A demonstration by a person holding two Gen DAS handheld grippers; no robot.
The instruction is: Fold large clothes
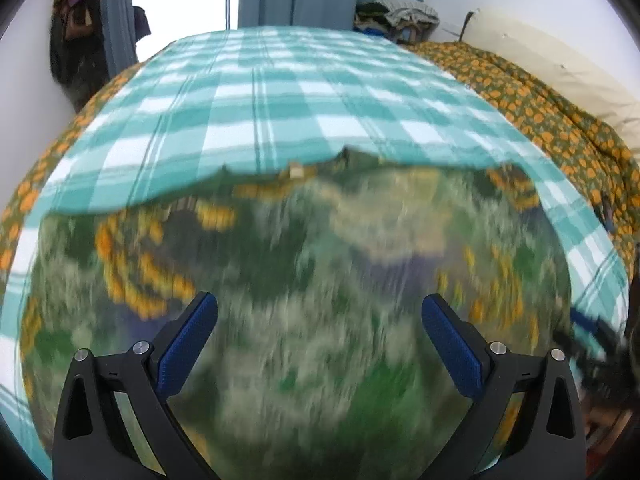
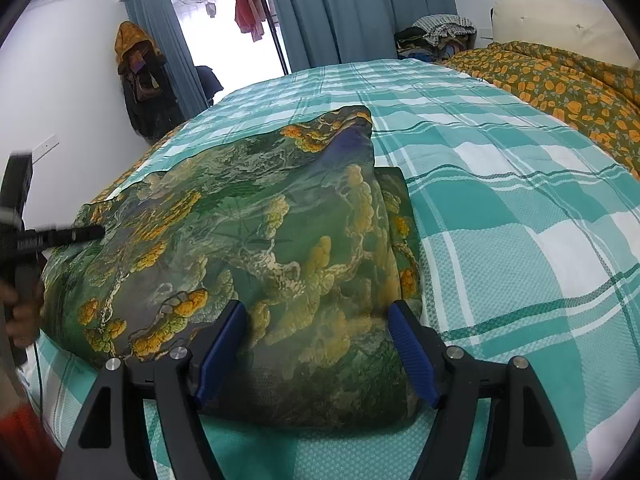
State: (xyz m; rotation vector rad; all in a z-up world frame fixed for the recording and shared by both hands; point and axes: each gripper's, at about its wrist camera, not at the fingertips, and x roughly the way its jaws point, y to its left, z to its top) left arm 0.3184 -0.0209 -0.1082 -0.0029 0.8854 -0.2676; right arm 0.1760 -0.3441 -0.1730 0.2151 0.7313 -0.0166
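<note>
Your left gripper (image 1: 320, 320) and right gripper (image 2: 316, 328) both hang spread over the green printed garment (image 2: 248, 232), with bare checkered bedsheet (image 2: 500, 168) from twelve to three o'clock.

Teal check bedsheet (image 2: 500, 184), orange floral quilt (image 2: 568, 84), blue curtains (image 2: 340, 8), clothes pile (image 2: 440, 36).

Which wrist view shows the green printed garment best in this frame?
The right wrist view: the green printed garment lies sharp and almost whole on the checked bedspread. The left wrist view shows only a motion-blurred stretch of it, filling the lower frame.
</note>
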